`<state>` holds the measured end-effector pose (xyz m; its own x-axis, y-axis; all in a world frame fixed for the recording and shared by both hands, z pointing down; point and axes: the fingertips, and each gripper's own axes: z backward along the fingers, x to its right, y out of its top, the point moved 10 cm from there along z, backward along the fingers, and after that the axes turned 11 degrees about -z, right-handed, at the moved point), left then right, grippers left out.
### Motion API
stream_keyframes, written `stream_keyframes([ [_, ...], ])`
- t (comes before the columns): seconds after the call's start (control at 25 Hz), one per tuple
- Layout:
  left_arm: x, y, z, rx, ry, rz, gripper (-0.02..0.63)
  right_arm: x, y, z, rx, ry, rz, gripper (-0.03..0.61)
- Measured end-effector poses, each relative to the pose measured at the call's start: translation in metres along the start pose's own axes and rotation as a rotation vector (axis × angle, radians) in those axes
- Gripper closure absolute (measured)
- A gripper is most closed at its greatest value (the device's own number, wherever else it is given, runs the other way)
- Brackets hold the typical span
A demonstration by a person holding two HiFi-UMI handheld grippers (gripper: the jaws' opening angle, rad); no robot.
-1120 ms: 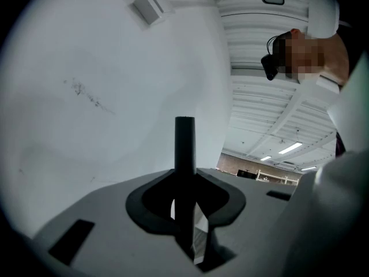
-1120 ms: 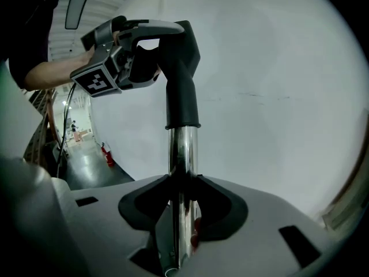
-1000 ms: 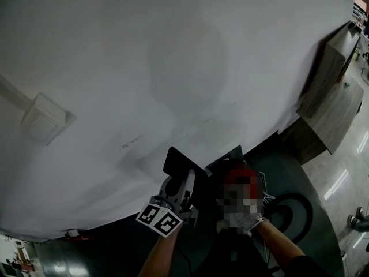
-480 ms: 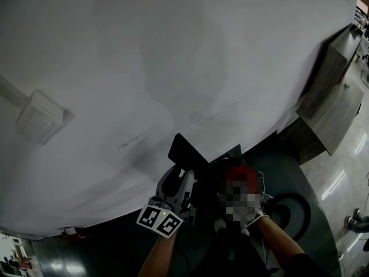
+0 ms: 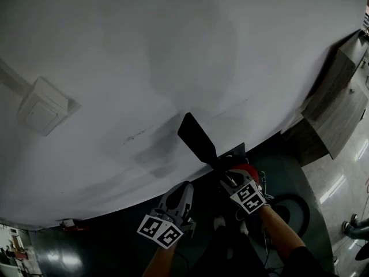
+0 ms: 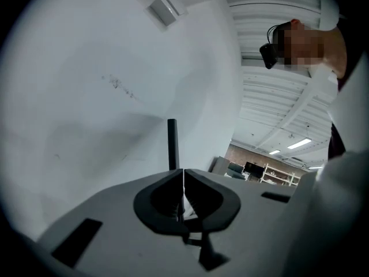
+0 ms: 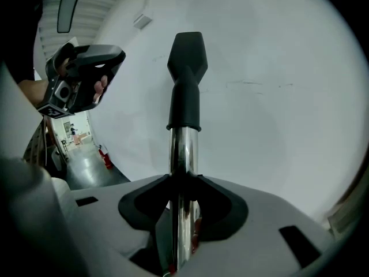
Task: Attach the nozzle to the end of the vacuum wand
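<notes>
My right tongs are clamped on the one shiny chrome vacuum wand, which rises from them toward the white wall. The one nozzle sits on the wand's far end: matte black, with a round collar over the tube, narrowing to a neck and then flaring into a flat, wide mouth. My left tongs have just been closing and stand together with nothing between them, off to the left of the wand and apart from it.
</notes>
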<state>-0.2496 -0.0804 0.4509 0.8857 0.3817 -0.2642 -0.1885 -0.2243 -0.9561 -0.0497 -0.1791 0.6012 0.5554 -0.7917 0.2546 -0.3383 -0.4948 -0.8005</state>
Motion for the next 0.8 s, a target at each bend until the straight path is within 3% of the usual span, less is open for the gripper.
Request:
stream_keyframes([
  [0.8,-0.003,-0.015,0.026,-0.012,0.037,0.022,0.609,-0.011,0.004,-0.007,0.045,0.002,-0.010,0.426],
])
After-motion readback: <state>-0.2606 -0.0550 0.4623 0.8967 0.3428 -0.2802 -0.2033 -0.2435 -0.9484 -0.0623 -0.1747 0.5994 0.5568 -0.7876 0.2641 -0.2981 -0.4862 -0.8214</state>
